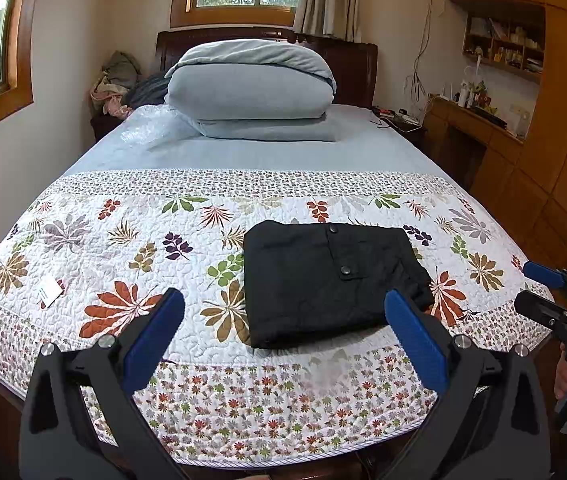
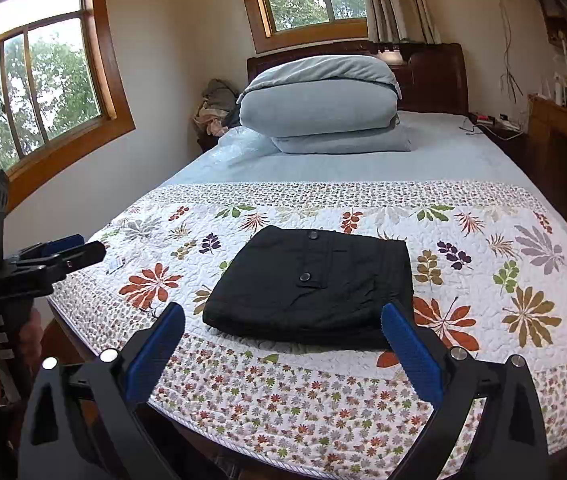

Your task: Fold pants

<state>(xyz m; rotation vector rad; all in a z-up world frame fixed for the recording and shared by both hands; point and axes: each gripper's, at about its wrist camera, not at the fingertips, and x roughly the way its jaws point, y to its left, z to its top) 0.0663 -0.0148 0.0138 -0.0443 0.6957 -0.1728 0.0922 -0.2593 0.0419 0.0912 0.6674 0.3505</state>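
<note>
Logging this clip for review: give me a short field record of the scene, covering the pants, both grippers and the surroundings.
pants: black pants, folded into a compact rectangle, two snap buttons facing up
surface: floral quilt at the foot of the bed
left gripper: left gripper jaws open, holding nothing, pulled back from the pants
right gripper: right gripper jaws open, holding nothing, near edge of the pants between them in its view
contact: neither gripper appears to touch the pants
background: folded grey bedding stacked by the headboard
task state: fold looks finished

Both wrist views look up the bed (image 1: 243,152) from its foot, sharing it.
</note>
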